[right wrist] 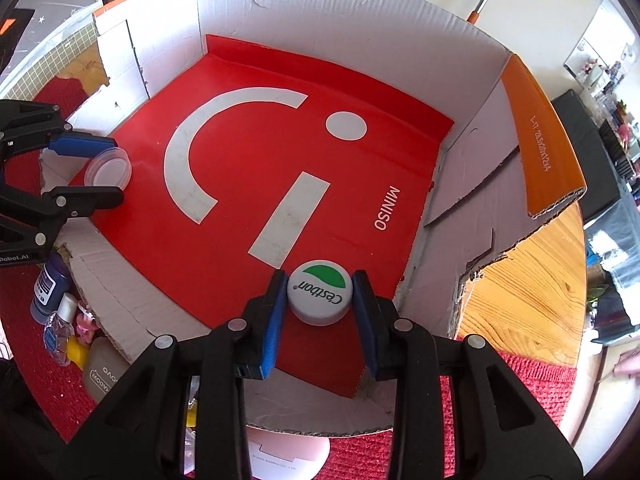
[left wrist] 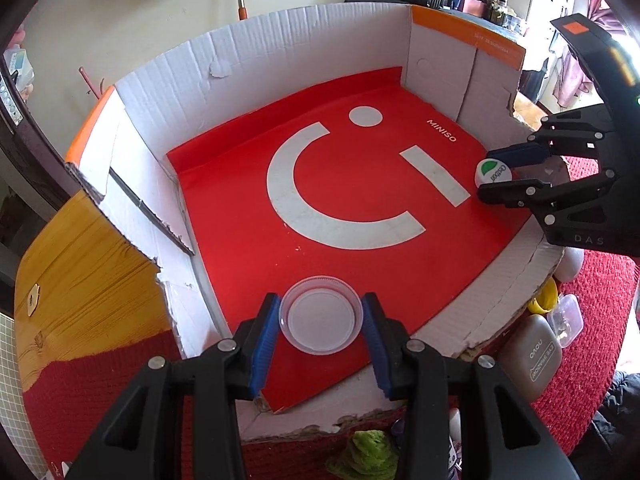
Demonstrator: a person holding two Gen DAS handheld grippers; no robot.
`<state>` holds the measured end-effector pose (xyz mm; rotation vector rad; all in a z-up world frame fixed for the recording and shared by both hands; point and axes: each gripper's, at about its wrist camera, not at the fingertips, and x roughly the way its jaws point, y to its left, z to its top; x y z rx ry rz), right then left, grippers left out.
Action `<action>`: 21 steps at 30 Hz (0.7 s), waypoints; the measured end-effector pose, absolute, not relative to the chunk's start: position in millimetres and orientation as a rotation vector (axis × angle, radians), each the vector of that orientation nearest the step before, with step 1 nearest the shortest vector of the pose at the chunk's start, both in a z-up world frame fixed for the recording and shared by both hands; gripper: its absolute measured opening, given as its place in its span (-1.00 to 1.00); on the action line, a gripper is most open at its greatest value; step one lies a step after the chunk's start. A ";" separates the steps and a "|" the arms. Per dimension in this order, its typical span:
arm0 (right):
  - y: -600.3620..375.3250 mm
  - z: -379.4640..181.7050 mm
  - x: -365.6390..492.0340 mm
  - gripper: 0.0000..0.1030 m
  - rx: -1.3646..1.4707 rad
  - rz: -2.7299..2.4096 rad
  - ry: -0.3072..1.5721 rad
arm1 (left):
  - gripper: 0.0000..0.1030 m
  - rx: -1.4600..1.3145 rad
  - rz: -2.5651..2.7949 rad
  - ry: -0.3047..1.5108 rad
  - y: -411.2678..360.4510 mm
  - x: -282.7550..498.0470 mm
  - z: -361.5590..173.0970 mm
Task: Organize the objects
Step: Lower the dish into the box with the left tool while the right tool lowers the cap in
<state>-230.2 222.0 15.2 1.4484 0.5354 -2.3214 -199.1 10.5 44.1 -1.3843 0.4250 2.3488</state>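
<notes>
A shallow cardboard box with a red MINISO floor lies open below both grippers. At its near edge in the left wrist view, a small clear plastic lid rests between the blue pads of my left gripper, which press its sides. The right wrist view shows this lid and left gripper at the box's left edge. My right gripper is shut on a white bottle cap with a green mark, low over the red floor. The left wrist view has that cap and right gripper at the right.
The box wall stands tall at the far side and is torn low at the near side. Outside it on a red cloth lie a grey case, a clear tub, a blue bottle and a small clear bottle. Wooden tabletop flanks the box.
</notes>
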 end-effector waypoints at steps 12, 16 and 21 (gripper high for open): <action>231.2 19.8 -211.7 -0.39 1.449 -2.335 0.539 | 0.01 -1.374 2.369 0.410 9.7 -196.1 44.8; 237.7 23.6 -204.3 -0.38 1.444 -2.349 0.519 | 0.04 -1.376 2.385 0.372 7.8 -193.9 47.7; 247.4 31.5 -189.7 -0.05 1.404 -2.382 0.481 | 0.15 -1.355 2.409 0.311 5.3 -189.6 55.1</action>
